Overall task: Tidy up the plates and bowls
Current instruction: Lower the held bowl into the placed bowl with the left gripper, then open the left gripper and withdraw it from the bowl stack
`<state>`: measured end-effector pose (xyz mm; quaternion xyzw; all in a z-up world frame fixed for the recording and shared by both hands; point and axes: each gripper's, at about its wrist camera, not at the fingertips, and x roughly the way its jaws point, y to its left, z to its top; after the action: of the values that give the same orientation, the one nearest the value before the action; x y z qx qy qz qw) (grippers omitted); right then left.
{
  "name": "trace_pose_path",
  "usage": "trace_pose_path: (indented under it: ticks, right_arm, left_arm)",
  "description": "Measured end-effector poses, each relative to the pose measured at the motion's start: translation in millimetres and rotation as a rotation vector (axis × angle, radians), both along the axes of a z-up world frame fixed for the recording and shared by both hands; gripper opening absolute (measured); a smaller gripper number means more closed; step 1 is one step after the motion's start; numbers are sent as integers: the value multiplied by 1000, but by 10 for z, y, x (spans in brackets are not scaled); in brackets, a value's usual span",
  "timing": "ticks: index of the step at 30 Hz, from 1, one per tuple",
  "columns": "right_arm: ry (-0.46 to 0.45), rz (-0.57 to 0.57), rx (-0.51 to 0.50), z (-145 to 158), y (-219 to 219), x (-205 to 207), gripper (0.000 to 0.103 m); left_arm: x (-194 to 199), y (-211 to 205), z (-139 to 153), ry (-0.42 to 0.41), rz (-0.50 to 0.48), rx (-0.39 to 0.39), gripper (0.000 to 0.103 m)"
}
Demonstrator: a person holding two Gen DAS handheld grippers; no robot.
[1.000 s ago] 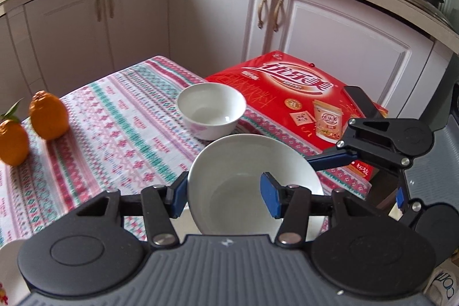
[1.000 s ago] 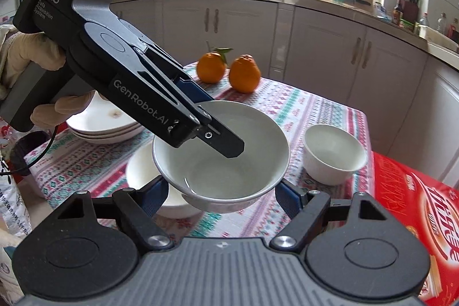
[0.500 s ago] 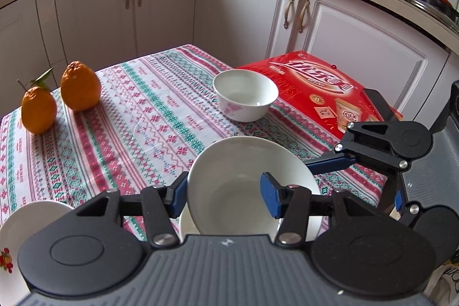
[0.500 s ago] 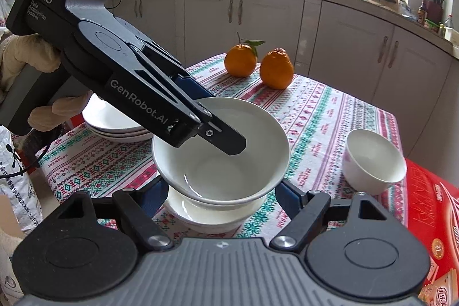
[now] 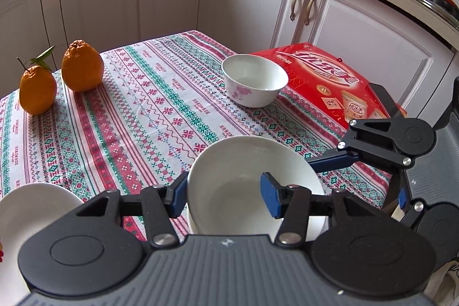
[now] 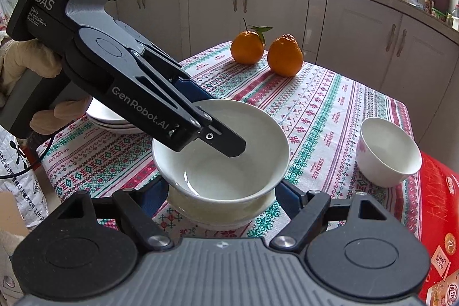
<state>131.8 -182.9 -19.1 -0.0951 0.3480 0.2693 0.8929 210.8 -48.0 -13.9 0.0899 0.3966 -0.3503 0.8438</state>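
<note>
Bare tablecloth (image 5: 160, 116) between oranges (image 5: 81, 70) and small bowl (image 5: 255, 79)

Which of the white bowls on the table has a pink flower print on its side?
The small bowl standing alone beside the red box. The two stacked bowls at the left gripper look plain.

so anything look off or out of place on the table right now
Nothing is spilled or broken. One oddity: the small floral bowl sits alone at the table's edge beside the red box, apart from the stacked bowls gripped by the left gripper and the plate stack.
</note>
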Motion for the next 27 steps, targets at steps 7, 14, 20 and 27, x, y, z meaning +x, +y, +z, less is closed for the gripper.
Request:
trace_pose_path:
  ticks: [7,14,20,27]
  right_arm:
    - [12,-1,3,-30,-12,12,85]
    - [22,2,3,-62,-16,11,85]
    - [20,2,-4,-66,-4,11,85]
    - [21,-7,7,-63,-27,17,87]
  left_arm:
    - [16,-7,-45,8,-1,0,52]
    - [16,0,-92,18,-2,1,52]
    - [9,1,-96,11,-6,-1,52]
    - [-1,20,-94,6,-2,-3,61]
